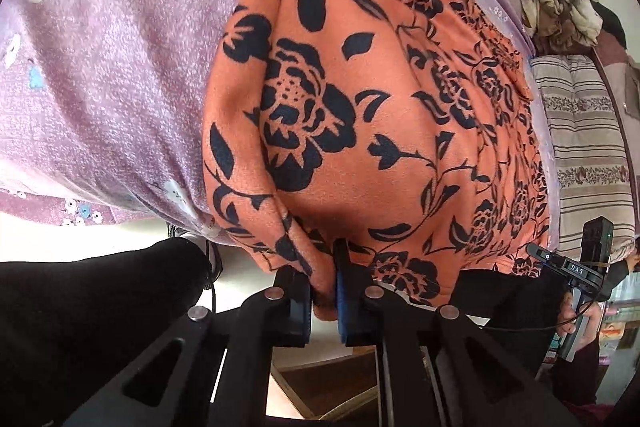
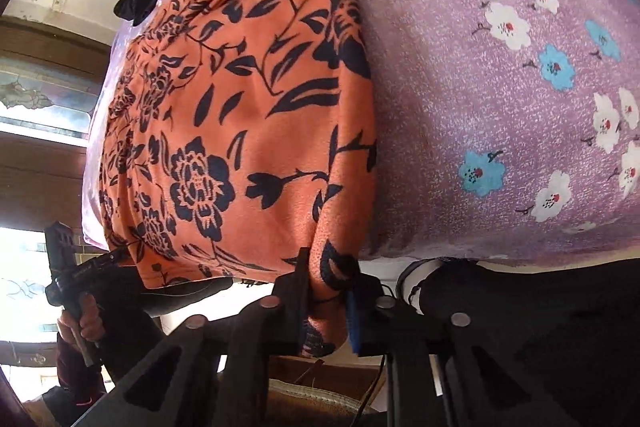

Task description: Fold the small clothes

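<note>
Where your right-hand tool shows at the edge of the left view, its body carries the letters "DAS" (image 1: 577, 269). You work over a purple bedsheet (image 1: 100, 75) printed with white and blue flowers; a striped quilt (image 1: 580, 131) lies beyond it. Across the sheet lies the orange garment (image 1: 360, 115) with black roses. Your left gripper (image 1: 324, 291) is clamped on its near corner, and your right gripper (image 2: 326, 307) pinches the other near corner.
</note>
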Demonstrator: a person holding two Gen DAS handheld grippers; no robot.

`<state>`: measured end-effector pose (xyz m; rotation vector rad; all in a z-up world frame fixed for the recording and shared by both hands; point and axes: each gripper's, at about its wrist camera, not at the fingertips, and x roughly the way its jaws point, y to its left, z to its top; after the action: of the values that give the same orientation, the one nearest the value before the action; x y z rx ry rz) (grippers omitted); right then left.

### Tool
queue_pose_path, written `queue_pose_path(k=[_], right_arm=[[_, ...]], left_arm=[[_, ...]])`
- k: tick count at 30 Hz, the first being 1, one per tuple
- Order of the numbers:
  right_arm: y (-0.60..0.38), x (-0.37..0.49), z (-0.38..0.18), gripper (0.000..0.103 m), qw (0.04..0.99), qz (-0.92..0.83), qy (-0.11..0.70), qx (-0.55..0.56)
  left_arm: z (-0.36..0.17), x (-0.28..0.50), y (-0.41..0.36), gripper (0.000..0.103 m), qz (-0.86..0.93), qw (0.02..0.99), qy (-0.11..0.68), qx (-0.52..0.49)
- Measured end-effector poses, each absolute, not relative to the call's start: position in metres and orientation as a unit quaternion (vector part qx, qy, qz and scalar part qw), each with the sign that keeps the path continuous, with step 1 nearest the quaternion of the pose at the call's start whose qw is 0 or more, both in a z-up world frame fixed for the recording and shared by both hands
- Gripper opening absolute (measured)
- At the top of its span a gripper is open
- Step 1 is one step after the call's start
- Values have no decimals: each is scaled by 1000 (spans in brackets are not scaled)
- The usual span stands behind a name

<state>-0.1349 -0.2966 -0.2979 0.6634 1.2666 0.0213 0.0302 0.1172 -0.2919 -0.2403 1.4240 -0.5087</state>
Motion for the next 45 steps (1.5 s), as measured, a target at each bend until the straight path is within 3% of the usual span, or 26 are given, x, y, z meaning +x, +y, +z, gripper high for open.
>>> queue_pose_path(k=[12, 23, 29, 35, 37, 41, 42, 43, 45], right_arm=[[-293, -118, -187, 8, 817, 109, 461, 329], [-348, -15, -165, 8, 848, 87, 360, 379], [-420, 81, -192, 8, 853, 15, 297, 428], [-461, 148, -270, 10, 824, -62, 293, 481], [-466, 162, -292, 25, 811, -83, 348, 463], [-479, 155, -280, 27, 836, -98, 325, 430], [-483, 147, -274, 33, 841, -102, 299, 439], [-485, 139, -269, 54, 844, -101, 273, 451], [-482, 122, -255, 83, 854, -111, 218, 459]], left_arm=[[-183, 50, 142, 10, -302, 752, 568, -145], [-121, 165, 119, 10, -311, 785, 512, -158], [-139, 296, 82, 10, -259, 801, 511, -174], [-223, 380, 49, 15, -154, 811, 534, -182], [-248, 380, 55, 15, -145, 805, 535, -211], [-245, 350, 77, 26, -113, 834, 469, -267], [-238, 338, 79, 27, -95, 847, 452, -264], [-229, 328, 77, 30, -81, 857, 440, -258], [-214, 313, 65, 38, -82, 865, 438, -232]])
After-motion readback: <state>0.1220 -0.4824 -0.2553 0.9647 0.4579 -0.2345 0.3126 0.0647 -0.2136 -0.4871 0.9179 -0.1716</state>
